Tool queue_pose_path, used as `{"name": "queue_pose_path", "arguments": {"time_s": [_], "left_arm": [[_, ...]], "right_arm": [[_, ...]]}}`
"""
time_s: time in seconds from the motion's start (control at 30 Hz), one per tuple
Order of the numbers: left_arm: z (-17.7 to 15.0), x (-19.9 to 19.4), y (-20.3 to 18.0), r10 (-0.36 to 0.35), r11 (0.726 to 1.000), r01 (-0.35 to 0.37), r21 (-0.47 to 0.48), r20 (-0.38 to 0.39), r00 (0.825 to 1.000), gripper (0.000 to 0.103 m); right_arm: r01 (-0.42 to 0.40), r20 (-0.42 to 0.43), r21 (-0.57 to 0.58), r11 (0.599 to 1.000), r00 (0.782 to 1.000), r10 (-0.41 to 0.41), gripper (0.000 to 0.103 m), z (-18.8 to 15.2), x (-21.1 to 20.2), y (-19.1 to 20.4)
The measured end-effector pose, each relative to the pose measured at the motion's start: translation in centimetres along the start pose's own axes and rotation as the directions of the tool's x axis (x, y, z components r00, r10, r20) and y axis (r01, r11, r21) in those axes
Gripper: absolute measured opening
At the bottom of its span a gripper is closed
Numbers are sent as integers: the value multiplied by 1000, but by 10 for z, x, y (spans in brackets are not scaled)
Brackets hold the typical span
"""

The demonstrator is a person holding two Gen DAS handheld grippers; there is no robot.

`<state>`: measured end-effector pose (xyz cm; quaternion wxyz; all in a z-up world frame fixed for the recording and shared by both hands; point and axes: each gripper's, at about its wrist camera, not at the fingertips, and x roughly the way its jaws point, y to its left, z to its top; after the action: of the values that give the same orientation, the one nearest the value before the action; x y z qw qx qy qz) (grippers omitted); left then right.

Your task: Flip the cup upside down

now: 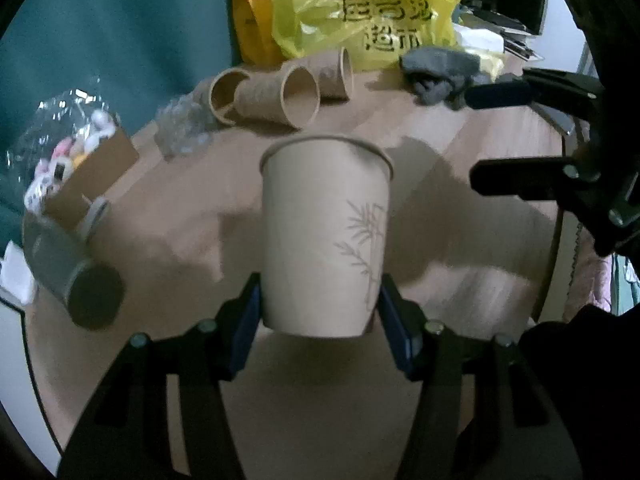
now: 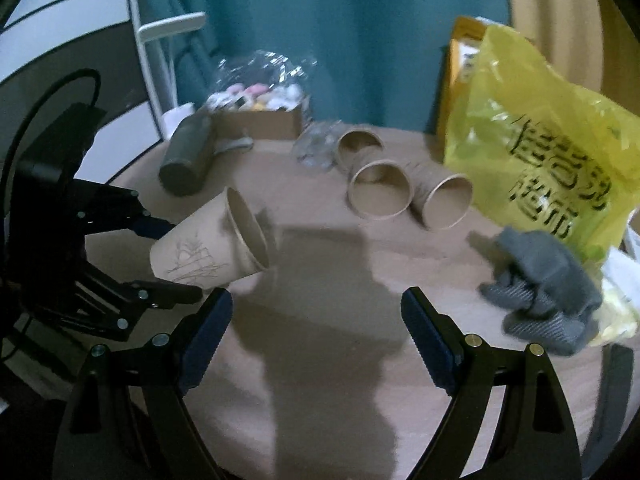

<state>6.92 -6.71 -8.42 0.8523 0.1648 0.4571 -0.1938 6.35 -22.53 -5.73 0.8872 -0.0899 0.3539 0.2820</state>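
Note:
A beige paper cup with a bamboo print (image 1: 326,240) is held in my left gripper (image 1: 320,320), which is shut on its base end; the rim points away from the camera. In the right wrist view the same cup (image 2: 208,242) hangs tilted above the wooden table, its open mouth facing right, with the left gripper (image 2: 172,256) clamped on its base end. My right gripper (image 2: 316,332) is open and empty over the table, to the right of the cup. It also shows in the left wrist view (image 1: 476,136) at the right edge.
Three brown paper cups (image 2: 380,194) lie on their sides at the back. A yellow plastic bag (image 2: 548,152) and a grey cloth (image 2: 544,292) are at the right. A dark cylinder (image 2: 188,160), a cardboard box (image 2: 260,122) and crumpled clear plastic (image 2: 316,146) sit at the back left.

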Motion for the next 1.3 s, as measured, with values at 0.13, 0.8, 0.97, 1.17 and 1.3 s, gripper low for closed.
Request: {"name": "queue_pose_path", "arguments": {"time_s": [0.13,0.8,0.97,1.17,1.3], "left_arm": [[-12,8,-2,4,1000,-4,-11,-9,1000,57],[-16,15,-8,55,998,-54,36,-30,998,69],[-17,5,-2,71,997,-71,-22,-8,997,76],[-29,-7,5,86,992,-86,-92,-4,996,76],[-45,-16,12,83,978,-78,-195,16,996,76]], "right_arm": [[-21,-20,-24,1000,1000,20,89,-7,8,8],[-43,-96,-132,990,995,30,89,-2,30,22],[-51,-111,-191,980,993,30,89,5,30,24],[-97,-135,-329,939,989,55,89,17,33,35],[-151,-164,-520,840,984,75,89,23,37,57]]}}
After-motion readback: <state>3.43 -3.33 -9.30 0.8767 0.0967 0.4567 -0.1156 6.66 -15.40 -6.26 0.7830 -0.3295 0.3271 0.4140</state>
